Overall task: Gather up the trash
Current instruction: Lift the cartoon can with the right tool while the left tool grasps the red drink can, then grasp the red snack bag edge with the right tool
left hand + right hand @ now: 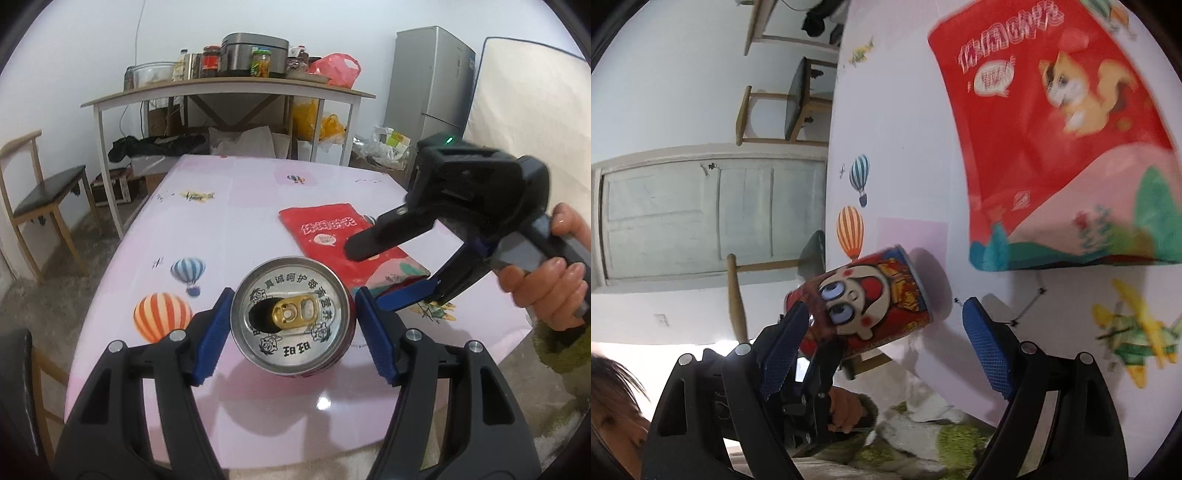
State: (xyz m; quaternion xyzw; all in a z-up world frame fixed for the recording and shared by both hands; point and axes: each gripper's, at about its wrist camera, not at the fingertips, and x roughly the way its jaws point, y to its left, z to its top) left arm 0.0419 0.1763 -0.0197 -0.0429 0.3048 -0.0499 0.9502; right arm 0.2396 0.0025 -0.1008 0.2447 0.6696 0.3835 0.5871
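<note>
Right between the blue pads of the left gripper (293, 325) sits an opened drink can (293, 314), clamped on both sides; its silver top with the gold pull tab faces the left wrist camera. Seen from the right wrist view, the can (871, 306) is red with a cartoon child's face, and its base appears to meet the tabletop, though contact is hard to judge. The right gripper (892, 345) has its jaws spread wide with nothing between them; no pad touches anything. From the left wrist view, the right gripper (388, 275) hangs over the near end of a red snack bag (325, 230), which lies flat on the table (240, 206) just beyond the can. A hand (554, 269) grips the right gripper's handle. The table's cover is pale pink, printed with hot-air balloons and small planes.
</note>
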